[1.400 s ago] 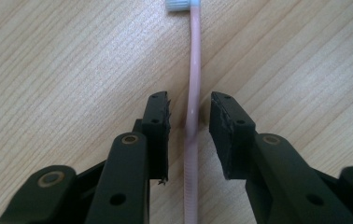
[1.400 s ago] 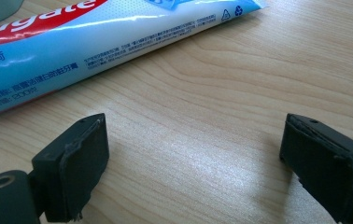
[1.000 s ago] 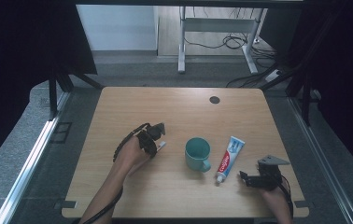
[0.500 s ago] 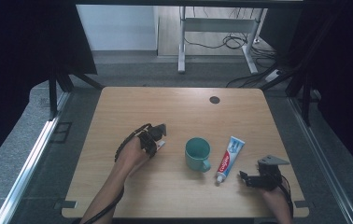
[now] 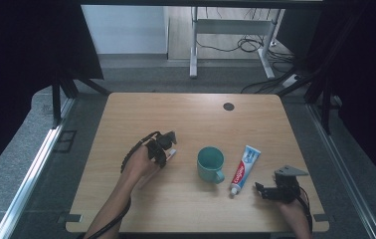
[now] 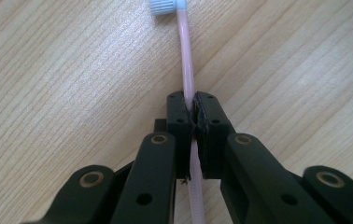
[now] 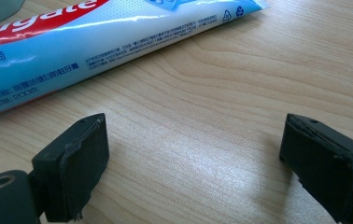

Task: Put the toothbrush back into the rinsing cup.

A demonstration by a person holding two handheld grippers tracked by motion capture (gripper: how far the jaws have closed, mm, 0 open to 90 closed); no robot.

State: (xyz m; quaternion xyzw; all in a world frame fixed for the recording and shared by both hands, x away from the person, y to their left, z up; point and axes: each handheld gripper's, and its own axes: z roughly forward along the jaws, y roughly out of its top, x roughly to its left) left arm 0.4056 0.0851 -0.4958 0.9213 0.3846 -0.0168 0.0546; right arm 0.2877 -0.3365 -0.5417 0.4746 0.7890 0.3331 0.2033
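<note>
Left gripper (image 6: 194,116) clamped tight on the toothbrush (image 6: 187,70), pads pinching the pink handle partway along. Jaws just been closing, handle between them, now squeezed with no gap either side. Bristle head pointing away from the gripper, white tuft up at the top edge of the left gripper view, over bare wood. Handle tail running back under the jaws toward the hand.

From the high view: left gripper (image 5: 168,144) left of centre on the table (image 5: 186,114), toothbrush (image 5: 172,154) poking out beside it, just a pale sliver there. Whether lifted or flat on the wood, cannot tell.

Right gripper (image 7: 193,163) wide open, nothing between the pads, bare wood in the gap. Toothpaste (image 7: 95,37) lying beyond the jaws, apart from them, nearer one pad than the other.

High view again: right gripper (image 5: 263,190) near the front right corner, jaws aimed toward the toothpaste (image 5: 243,168). Tube flat, cap end toward the person. Mug (image 5: 211,163) just left of the tube, upright, between the two grippers. Dark disc (image 5: 228,106) well apart at the far side.
</note>
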